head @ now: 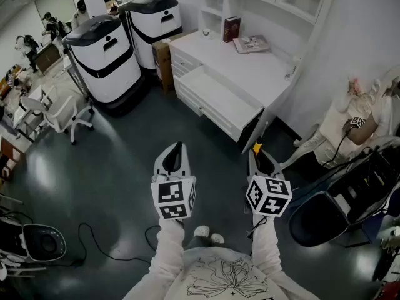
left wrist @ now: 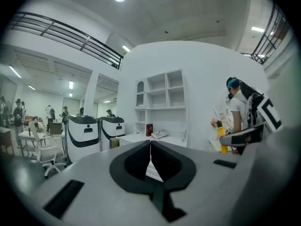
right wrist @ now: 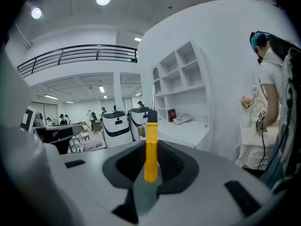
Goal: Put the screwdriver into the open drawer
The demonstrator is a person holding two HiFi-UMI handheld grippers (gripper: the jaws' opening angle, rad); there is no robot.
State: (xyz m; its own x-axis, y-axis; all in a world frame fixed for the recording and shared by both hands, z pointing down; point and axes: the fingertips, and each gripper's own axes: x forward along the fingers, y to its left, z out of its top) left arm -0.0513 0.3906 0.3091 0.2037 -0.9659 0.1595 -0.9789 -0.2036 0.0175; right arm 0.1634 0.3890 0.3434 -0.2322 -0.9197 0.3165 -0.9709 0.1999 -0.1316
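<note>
Left gripper [head: 177, 149] is pinched closed on nothing, its matte black jaws meeting. Ahead, the white drawer [head: 215, 97] stands pulled out of the table [head: 262, 67], flat and shallow, well apart. Right gripper [head: 258, 155] clamps the screwdriver [right wrist: 151, 147] by its smooth yellow handle, with the thin shaft poking out beyond. That slick round plastic could twist or slip if the clamp loosens.

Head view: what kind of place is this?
Probably a robotics lab or open-plan workshop: two white-and-black robot units beside a white desk with an open drawer, plus an office chair and workstations.
</note>
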